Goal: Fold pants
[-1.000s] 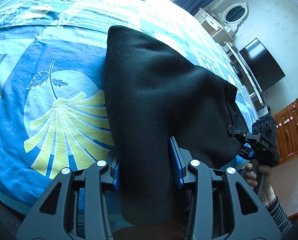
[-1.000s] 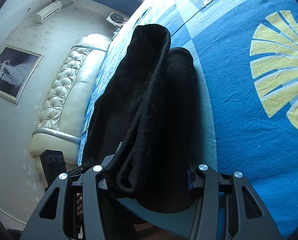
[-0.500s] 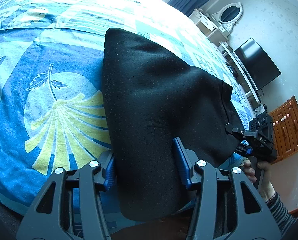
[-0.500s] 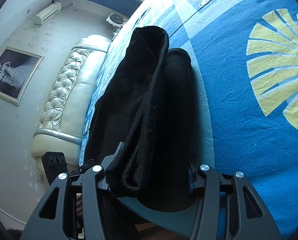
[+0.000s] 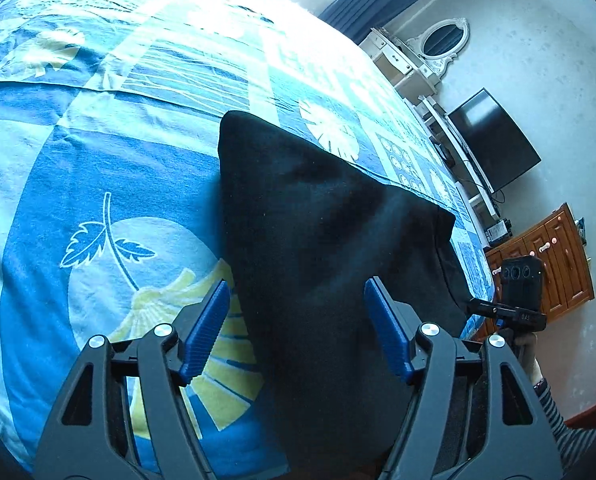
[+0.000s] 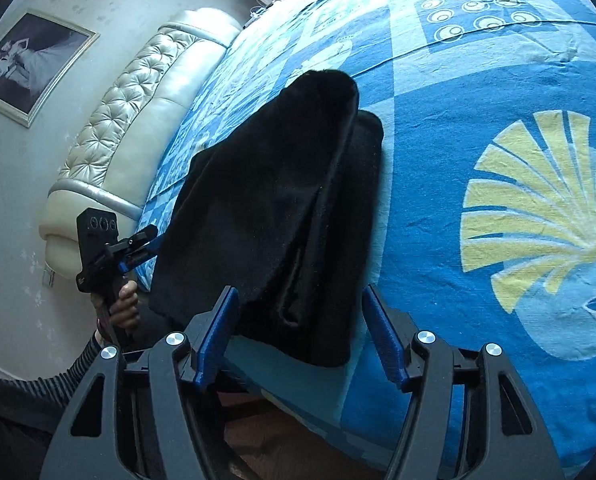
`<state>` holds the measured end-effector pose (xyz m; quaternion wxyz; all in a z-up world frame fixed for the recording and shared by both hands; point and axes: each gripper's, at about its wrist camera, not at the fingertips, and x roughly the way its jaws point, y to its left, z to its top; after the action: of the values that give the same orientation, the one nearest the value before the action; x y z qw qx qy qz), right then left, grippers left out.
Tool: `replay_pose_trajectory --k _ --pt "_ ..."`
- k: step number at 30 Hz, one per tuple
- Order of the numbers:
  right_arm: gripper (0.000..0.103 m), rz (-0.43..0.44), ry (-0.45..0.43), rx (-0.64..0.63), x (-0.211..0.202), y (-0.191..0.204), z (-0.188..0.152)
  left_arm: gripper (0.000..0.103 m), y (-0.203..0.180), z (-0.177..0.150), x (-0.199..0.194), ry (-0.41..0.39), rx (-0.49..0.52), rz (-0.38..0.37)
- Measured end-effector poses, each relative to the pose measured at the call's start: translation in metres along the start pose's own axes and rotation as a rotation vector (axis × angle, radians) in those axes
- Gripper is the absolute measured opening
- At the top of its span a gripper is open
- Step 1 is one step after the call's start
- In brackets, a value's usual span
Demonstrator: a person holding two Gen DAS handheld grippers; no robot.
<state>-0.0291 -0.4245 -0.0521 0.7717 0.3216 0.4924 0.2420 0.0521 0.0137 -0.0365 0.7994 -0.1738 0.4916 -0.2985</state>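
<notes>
Where the blue bedspread point(image 5: 98, 184) nears the bed's near edge, the folded black pants point(image 5: 322, 248) lie flat. Both the left gripper point(image 5: 298, 320) and right gripper point(image 6: 300, 320) have just been opening (pads clear of the cloth). Bare bedspread stretches beyond.
</notes>
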Motion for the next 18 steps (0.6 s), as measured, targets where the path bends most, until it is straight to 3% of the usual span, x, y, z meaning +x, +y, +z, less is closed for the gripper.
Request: replay_pose_trajectory --k 4,11,13,14,15,18 --pt "0.073 0.097 -0.122 0.095 -0.005 -0.018 0.024 0.070 0.012 0.019 0.028 0.036 -0.037 -0.018" --pt "0.075 0.112 -0.074 0.167 0.071 -0.031 0.071 0.078 0.025 0.043 0.061 0.066 -0.113 -0.101" --pt "0.070 0.124 -0.070 0.146 0.082 -0.022 0.075 0.065 0.022 0.047 0.068 0.072 -0.097 -0.085" --pt "0.057 0.111 -0.063 0.131 0.088 -0.015 0.077 0.052 0.022 0.048 0.070 0.080 -0.092 -0.061" --pt "0.054 0.108 -0.069 0.120 0.090 -0.011 0.077 0.044 0.022 0.050 0.071 0.081 -0.095 -0.048" --pt "0.045 0.147 -0.116 0.105 0.086 0.001 0.079 0.033 0.021 0.057 0.065 0.080 -0.096 -0.033"
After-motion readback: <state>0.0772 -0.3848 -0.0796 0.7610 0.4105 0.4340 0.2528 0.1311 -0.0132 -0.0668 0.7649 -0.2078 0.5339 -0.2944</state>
